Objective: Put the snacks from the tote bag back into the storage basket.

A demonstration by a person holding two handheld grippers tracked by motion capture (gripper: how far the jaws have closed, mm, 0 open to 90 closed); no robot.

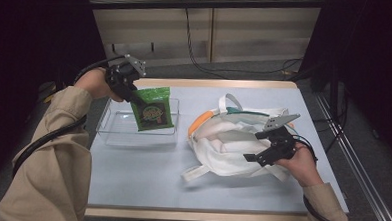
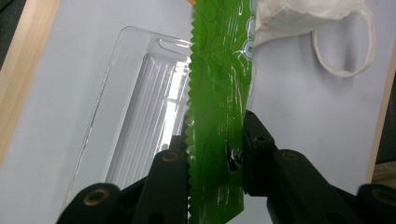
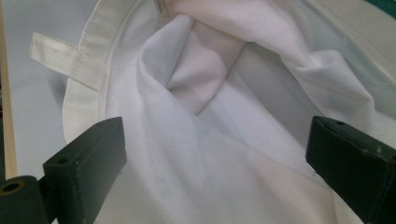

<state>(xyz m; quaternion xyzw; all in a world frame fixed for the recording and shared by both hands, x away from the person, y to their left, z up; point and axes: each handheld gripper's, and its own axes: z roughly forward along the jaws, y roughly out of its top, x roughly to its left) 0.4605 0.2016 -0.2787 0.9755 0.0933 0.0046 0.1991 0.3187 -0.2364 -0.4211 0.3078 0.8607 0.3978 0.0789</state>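
Jaws of the left gripper (image 1: 134, 94) are clamped on a green snack packet (image 1: 155, 109), pinching it near its upper left corner so that the packet hangs below and to the right of the tool in the high view. In the left gripper view the packet (image 2: 218, 107) runs straight up between the two black jaws, its zigzag edge along the left jaw and its smooth edge against the right one. Beyond the jaws and under the hanging packet lies a clear plastic tray (image 1: 114, 124), ribbed on its floor, resting on the pale blue table (image 1: 141, 180); whether the packet's lower edge touches the tray cannot be told.

The right gripper (image 1: 262, 146) stands with its jaws spread wide over a white cloth bag (image 1: 222, 151), well apart from the left tool. In the right gripper view the bag's folded white fabric (image 3: 210, 140) lies between and ahead of the two jaws, which are not pressing on it; a white strap (image 3: 65, 58) sits ahead of the left jaw. The bag has an orange trim (image 1: 197, 121) on the side facing the tray.
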